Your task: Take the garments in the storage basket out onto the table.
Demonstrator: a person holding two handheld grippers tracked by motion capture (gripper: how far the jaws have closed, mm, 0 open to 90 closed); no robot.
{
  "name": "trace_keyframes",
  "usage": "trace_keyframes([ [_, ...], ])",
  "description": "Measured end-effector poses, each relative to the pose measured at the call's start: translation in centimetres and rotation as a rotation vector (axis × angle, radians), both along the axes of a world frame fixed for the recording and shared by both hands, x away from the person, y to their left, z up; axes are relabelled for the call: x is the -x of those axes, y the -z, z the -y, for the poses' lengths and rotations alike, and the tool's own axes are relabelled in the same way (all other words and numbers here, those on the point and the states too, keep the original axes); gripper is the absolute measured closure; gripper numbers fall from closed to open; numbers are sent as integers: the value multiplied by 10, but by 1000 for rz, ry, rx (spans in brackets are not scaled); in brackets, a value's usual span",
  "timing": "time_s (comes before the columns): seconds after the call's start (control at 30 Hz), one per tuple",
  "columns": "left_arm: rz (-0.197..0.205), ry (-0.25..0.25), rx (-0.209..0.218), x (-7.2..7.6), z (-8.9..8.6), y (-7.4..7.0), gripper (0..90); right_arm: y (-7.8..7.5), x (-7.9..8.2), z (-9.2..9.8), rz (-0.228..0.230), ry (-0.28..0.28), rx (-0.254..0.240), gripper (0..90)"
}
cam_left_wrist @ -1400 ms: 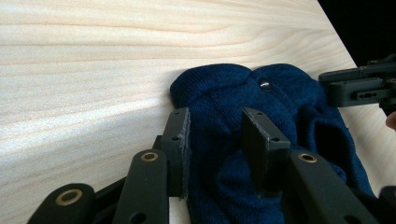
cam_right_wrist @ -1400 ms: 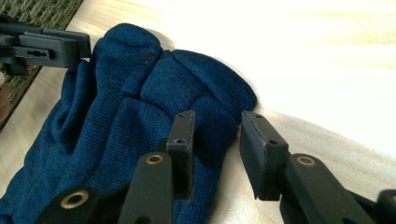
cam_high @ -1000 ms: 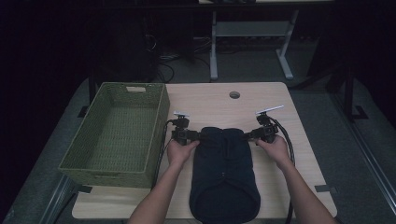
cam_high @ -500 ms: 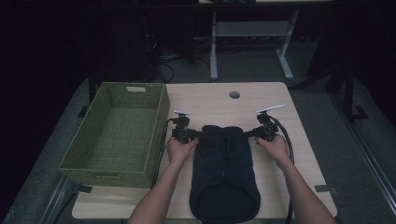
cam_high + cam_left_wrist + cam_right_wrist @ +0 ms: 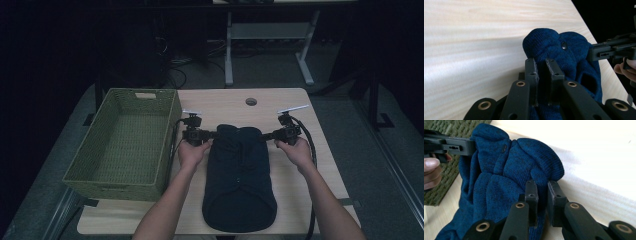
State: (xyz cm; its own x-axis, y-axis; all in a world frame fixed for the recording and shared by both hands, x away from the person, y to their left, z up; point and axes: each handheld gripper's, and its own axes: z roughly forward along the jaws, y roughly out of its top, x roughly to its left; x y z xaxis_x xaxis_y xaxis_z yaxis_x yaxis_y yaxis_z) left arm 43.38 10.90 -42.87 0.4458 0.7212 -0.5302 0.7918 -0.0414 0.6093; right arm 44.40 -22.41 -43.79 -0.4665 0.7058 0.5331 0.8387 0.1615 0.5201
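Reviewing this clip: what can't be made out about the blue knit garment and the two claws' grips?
- Garment type: the blue knit garment lies folded in the high view; its sleeves are tucked away.
- Left claw: fabric between the pads is hidden by the jaws, left gripper view.
- Right claw: likewise, right gripper view.
- Basket near inner wall: hidden in the high view.

dim lab or office workroom: light wood desk (image 5: 235,102) with a cable hole (image 5: 251,101), tangled cables (image 5: 175,75) on grey floor behind the desk, white metal desk frame (image 5: 265,45) farther back

Dim, dark-edged high view; bright, washed-out tabletop glare and soft foreground in both gripper views.
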Motion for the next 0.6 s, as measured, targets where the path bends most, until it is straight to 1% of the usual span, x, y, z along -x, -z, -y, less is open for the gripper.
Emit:
trace_keyframes([
  [0.03,5,1,-1,0,0,-3,818,-4,-1,1,6,2,-3,797],
  [0.07,11,2,-2,-1,0,-5,818,-4,-1,1,6,2,-3,797],
  [0.1,15,4,-2,-2,0,-7,818,-9,-2,0,14,6,-7,798],
  [0.17,23,-4,9,-3,-2,-11,818,-12,-2,0,16,9,-12,797],
  [0.2,24,-4,6,-4,-2,-12,818,-15,-3,0,21,4,-19,797],
  [0.23,27,-5,7,-4,-3,-14,818,-15,-3,0,21,4,-19,797],
  [0.33,45,2,0,-6,-4,-23,818,-23,-5,-2,34,1,-21,797],
  [0.37,53,0,4,-6,-4,-25,818,-25,-5,-3,35,2,-21,797],
  [0.4,58,-5,14,-6,-6,-29,819,-28,-5,-3,41,1,-23,797],
  [0.47,67,-3,8,-7,-7,-34,819,-34,-6,-4,53,-4,-25,797],
  [0.53,80,-2,15,-8,-8,-42,819,-43,-6,-6,71,-5,-25,797],
  [0.57,92,-3,20,-8,-8,-46,819,-46,-6,-6,77,-5,-25,797],
  [0.6,98,0,18,-8,-8,-50,819,-50,-6,-6,86,-4,-26,797],
])
